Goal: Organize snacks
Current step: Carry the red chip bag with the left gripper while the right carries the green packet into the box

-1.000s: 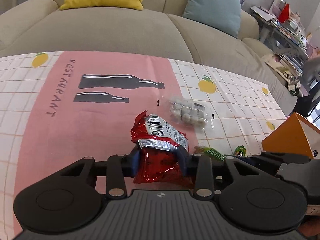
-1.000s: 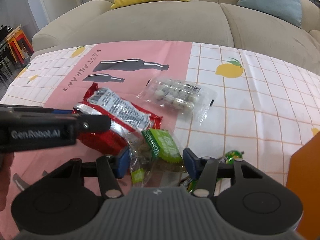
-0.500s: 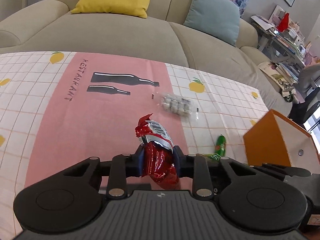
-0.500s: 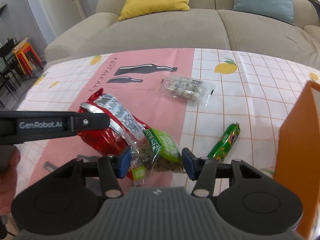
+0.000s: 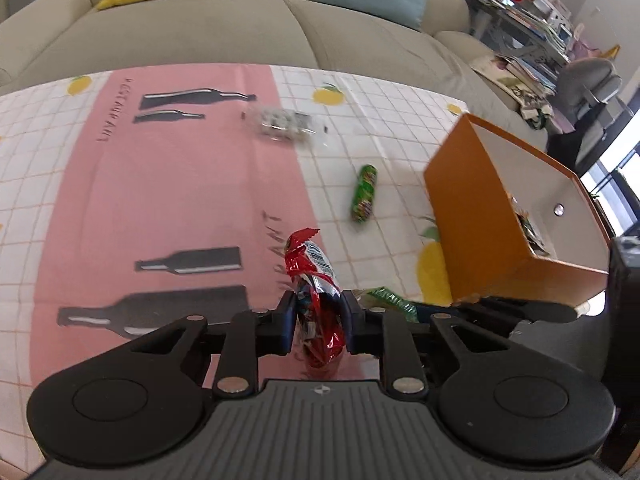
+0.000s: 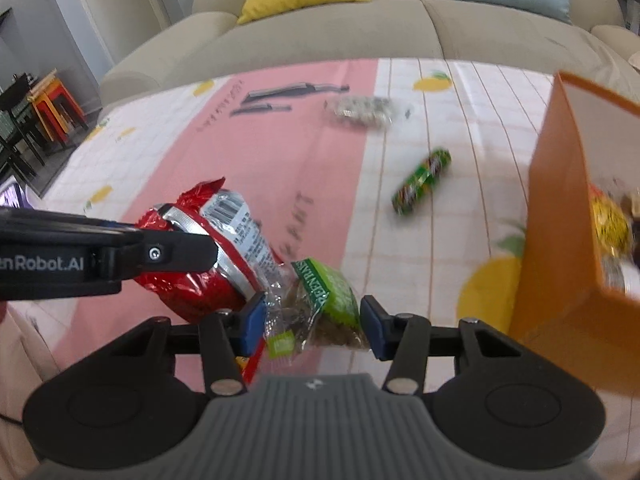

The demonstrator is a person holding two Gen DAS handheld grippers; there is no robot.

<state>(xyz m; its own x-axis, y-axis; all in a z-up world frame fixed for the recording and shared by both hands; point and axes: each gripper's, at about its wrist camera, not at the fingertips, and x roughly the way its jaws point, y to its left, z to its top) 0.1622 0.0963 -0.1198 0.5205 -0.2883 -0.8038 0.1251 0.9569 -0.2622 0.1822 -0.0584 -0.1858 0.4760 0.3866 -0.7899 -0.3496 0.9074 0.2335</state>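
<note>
Both grippers are now lifting toward the orange cardboard box (image 6: 560,216); left gripper (image 5: 318,314) clamping the crinkly red foil packet (image 5: 318,320), right gripper (image 6: 314,322) pinching the clear green-labelled pouch (image 6: 320,308). Clear the rim before releasing.

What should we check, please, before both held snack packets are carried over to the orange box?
1. Left gripper shut on red snack packet: ok.
2. Right gripper shut on green-labelled packet: ok.
3. Orange box open on top: ok.
4. Room left inside the box, which already holds snacks: cannot tell.
5. Green candy tube and clear packet of pale balls lie apart from the box: ok, left for later.
</note>
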